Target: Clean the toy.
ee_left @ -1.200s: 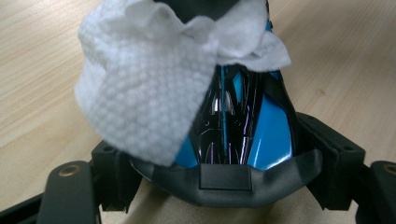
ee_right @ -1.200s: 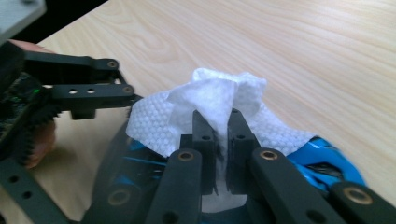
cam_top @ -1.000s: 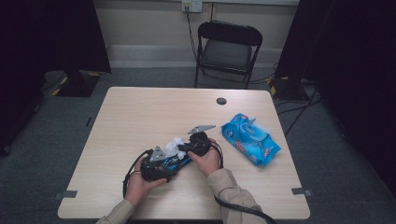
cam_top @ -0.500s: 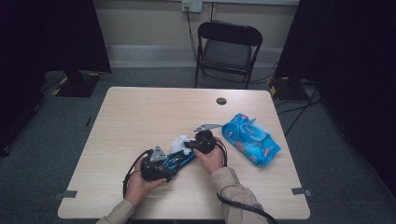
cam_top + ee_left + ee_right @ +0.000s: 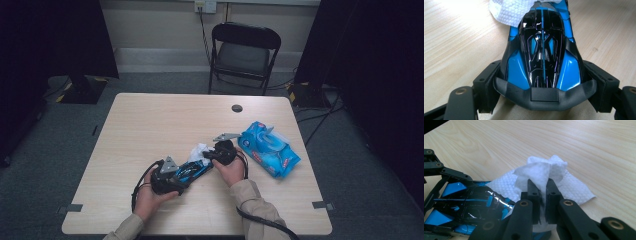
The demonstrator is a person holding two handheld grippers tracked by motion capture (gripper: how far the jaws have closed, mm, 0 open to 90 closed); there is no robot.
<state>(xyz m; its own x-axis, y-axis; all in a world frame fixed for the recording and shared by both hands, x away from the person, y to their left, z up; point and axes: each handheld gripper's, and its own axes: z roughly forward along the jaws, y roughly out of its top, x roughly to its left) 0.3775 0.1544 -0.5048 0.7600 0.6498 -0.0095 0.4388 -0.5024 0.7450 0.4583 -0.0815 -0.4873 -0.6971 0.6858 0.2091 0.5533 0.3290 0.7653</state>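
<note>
One glossy blue-and-black plastic toy car shell (image 5: 541,50) is lying near the middle of the pale wood-grain table (image 5: 150,125), the left gripper (image 5: 544,82) clamping its sides. The right gripper (image 5: 541,195) is pinching one dimpled white wipe (image 5: 541,172) against the shell's far end. One blue wipe pack (image 5: 270,147) is lying at right.

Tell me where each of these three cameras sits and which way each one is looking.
High view: fixed above the person's side, looking forward and down on the table; both forearms, the left gripper and the right gripper show.
Left gripper view: rides on the left gripper, looking along its fingers, which clamp the toy car.
Right gripper view: rides on the right gripper, looking along its fingers, pinched on the white wipe.
Shared: all three show the toy car, the white wipe and the table.
</note>
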